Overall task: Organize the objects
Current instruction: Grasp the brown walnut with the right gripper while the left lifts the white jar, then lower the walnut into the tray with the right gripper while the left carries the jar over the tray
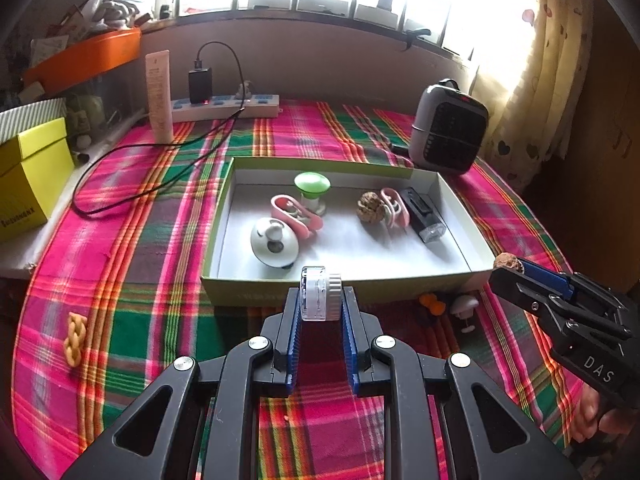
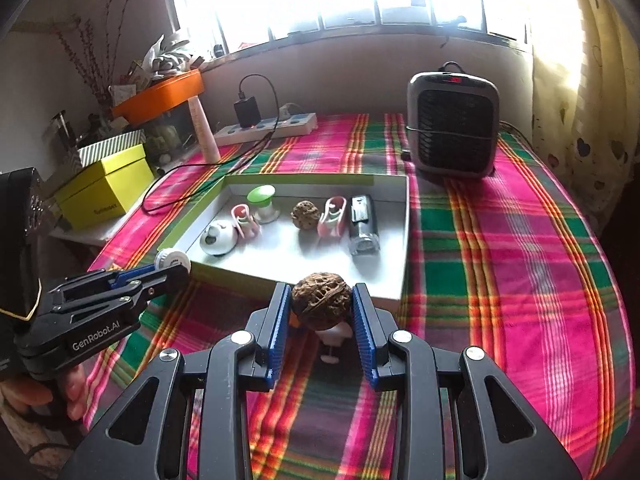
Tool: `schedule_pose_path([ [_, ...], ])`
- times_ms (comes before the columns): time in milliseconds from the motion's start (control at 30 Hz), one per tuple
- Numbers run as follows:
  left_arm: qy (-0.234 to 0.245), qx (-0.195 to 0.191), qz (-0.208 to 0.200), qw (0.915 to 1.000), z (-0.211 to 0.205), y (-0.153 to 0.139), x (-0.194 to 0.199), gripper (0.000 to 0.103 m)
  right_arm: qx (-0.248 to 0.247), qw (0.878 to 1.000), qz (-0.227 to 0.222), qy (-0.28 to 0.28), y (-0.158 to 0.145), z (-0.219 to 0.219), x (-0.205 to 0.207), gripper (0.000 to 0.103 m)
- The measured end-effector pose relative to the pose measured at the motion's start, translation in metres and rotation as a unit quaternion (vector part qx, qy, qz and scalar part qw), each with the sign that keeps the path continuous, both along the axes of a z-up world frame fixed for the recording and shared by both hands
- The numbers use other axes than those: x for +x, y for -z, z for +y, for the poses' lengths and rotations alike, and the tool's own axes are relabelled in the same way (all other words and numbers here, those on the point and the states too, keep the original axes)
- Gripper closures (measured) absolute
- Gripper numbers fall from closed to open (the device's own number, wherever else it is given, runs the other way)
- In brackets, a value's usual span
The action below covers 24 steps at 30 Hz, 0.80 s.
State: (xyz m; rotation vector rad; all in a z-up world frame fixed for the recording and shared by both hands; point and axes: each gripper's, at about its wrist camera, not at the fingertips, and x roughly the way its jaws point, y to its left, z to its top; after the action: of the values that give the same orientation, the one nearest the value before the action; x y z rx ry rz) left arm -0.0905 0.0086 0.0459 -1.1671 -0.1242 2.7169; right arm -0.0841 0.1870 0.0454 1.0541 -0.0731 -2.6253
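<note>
Clear plastic spool (image 1: 318,294), light, rigid and slick, is clamped on its flat faces by the left gripper (image 1: 319,304), lower centre. Hard ridged walnut (image 2: 322,300) is pinched across its width by the right gripper (image 2: 321,312), just before the open tray (image 2: 404,240).
</note>
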Motion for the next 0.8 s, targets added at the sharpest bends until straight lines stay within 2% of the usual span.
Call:
schedule_pose_path([
  [800, 0.002, -0.002, -0.021, 0.9998, -0.004, 0.013, -0.05, 0.086, -0.014, 0.998, -0.045, -0.051, 0.012, -0.027, -0.078, 0.07],
])
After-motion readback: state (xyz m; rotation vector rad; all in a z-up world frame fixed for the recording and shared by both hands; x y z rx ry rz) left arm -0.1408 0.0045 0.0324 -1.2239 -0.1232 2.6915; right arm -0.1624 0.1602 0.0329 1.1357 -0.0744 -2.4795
